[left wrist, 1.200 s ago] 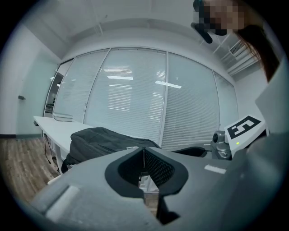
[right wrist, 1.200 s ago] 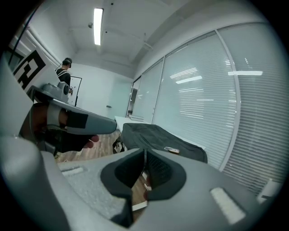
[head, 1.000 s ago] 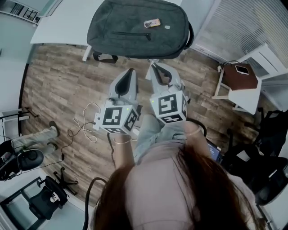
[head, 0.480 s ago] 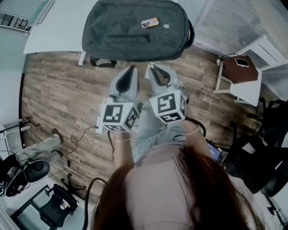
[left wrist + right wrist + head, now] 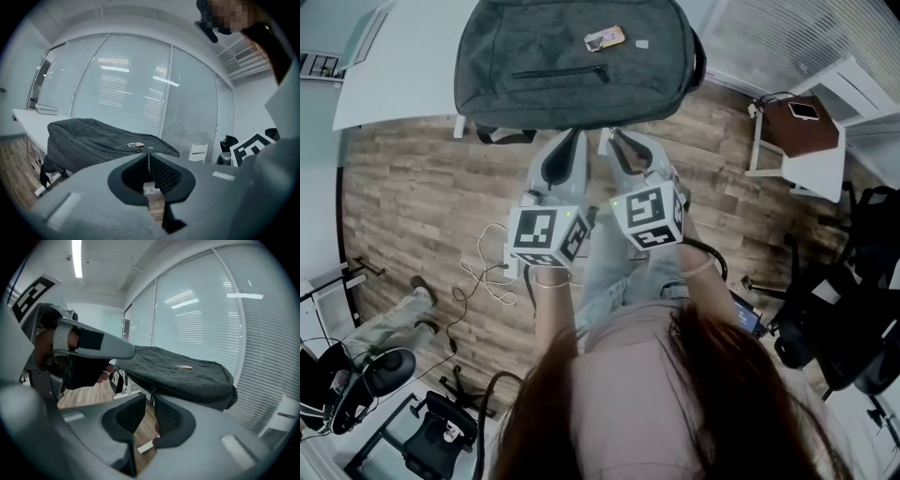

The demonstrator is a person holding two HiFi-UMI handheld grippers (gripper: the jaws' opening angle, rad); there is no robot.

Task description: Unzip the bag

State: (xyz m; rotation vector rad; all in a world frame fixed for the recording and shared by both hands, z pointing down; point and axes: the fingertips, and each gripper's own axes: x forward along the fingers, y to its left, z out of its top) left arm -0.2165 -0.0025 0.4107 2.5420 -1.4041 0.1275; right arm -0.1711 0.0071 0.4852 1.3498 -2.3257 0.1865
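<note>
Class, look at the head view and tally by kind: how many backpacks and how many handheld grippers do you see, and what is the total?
Backpack: 1
Grippers, left gripper and right gripper: 2
Total: 3

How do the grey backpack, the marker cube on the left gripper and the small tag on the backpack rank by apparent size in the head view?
1. grey backpack, clearly largest.
2. marker cube on the left gripper; it is nearer the camera, which enlarges it.
3. small tag, smallest.
</note>
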